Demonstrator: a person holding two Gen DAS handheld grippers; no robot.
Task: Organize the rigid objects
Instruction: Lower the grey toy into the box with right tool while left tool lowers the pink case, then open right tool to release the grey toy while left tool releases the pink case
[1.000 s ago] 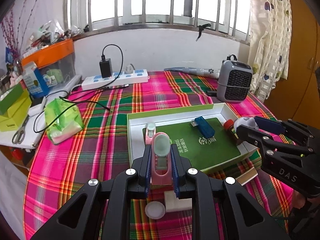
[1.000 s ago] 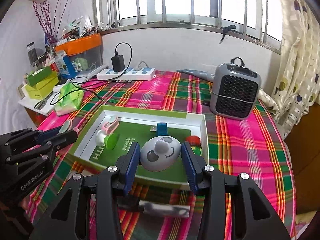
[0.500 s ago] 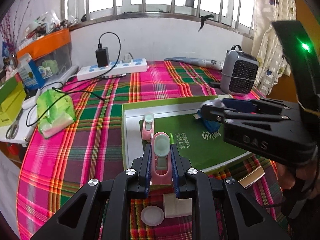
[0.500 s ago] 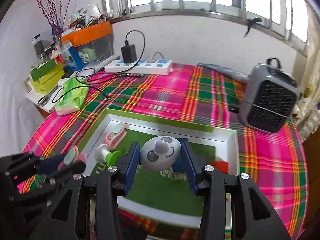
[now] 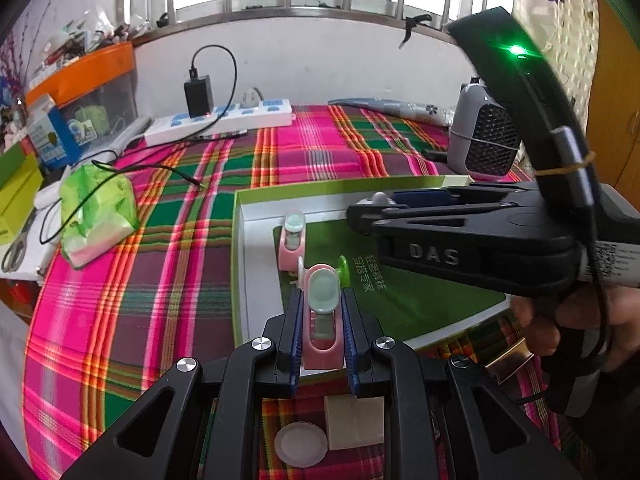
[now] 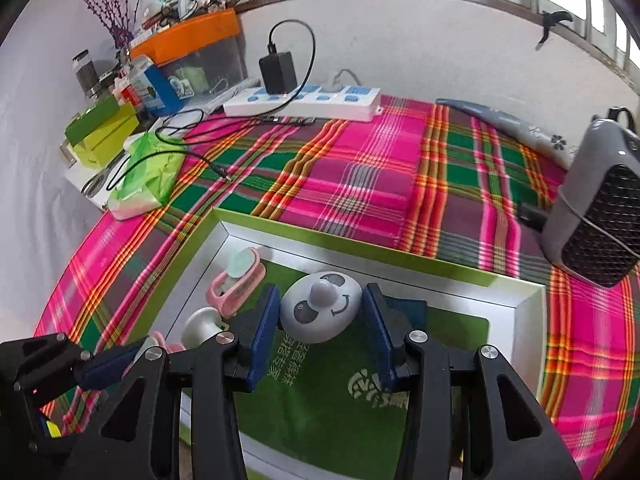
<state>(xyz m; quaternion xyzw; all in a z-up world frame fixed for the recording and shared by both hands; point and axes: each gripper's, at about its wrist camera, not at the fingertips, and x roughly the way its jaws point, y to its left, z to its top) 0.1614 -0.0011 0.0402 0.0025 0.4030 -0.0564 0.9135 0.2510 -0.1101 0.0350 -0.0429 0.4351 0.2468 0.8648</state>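
My left gripper [image 5: 320, 312] is shut on a pink clip with a pale green pad [image 5: 322, 316], held over the near left edge of the green-rimmed white box [image 5: 256, 216]. My right gripper [image 6: 320, 312] is shut on a grey panda-face ball [image 6: 320, 306], held above the box's green inner card [image 6: 320, 412]; it also shows in the left wrist view [image 5: 368, 216]. A second pink clip [image 6: 236, 284] and a white-and-green spool [image 6: 202, 326] lie in the box's left part. A blue object is partly hidden behind the right finger [image 6: 378, 336].
A white cube [image 5: 354, 422] and a round white disc [image 5: 300, 444] lie on the plaid cloth under the left gripper. A metal clip [image 5: 508, 362], a grey heater [image 6: 596, 216], a power strip [image 6: 304, 100], a green tissue pack [image 6: 148, 176] and cluttered boxes at far left.
My right gripper has carried the panda ball left across the box, towards its left half. My left gripper with the pink clip has edged forward over the box's edge.
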